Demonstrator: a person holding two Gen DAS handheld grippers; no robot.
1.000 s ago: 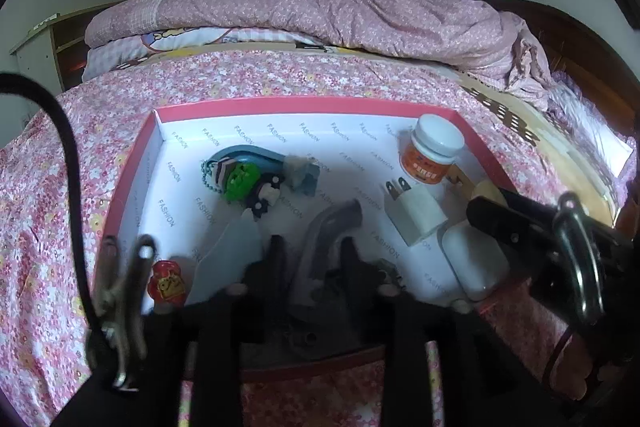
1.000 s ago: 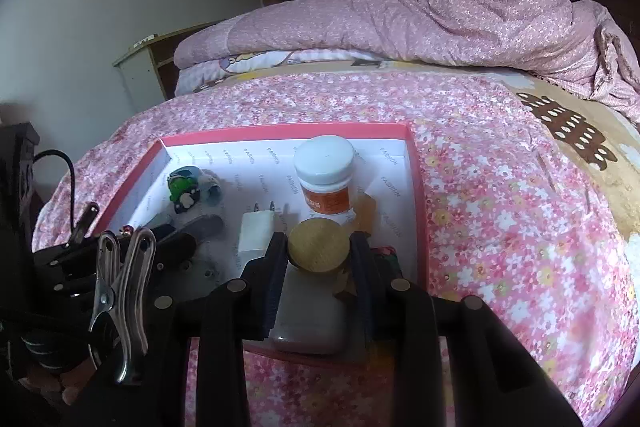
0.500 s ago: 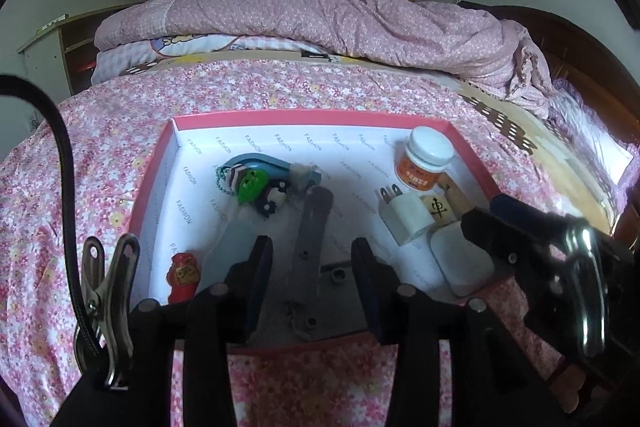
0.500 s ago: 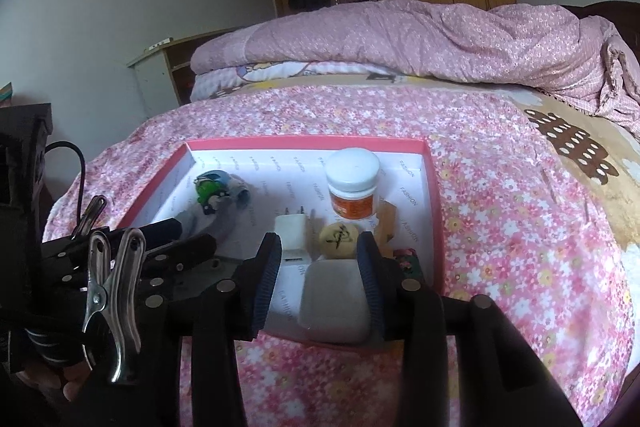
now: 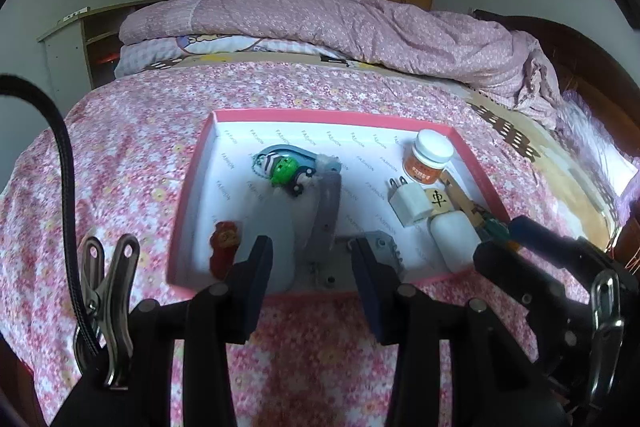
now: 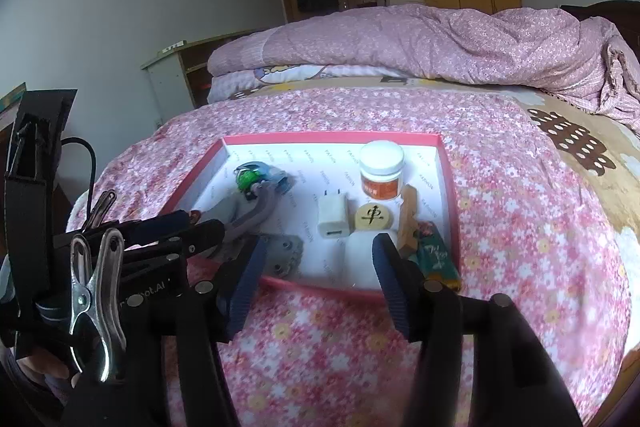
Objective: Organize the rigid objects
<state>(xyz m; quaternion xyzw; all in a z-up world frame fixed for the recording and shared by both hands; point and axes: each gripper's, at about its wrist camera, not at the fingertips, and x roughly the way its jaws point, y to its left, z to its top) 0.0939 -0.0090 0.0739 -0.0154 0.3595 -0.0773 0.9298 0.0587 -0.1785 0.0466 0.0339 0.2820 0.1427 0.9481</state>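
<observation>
Pink-rimmed cardboard box [image 6: 448, 187] holds the sorted clutter; my right jaws, just opening, and left jaws hang released at six o'clock.

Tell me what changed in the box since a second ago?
Both grippers let go and backed away: the right gripper released the white case, the left gripper the grey metal piece. Their fingers have just been opening, nothing between them. The jar and charger stayed.

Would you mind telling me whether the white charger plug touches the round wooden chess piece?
Touching: the left wrist view shows the charger plug pressed against the chess piece.
</observation>
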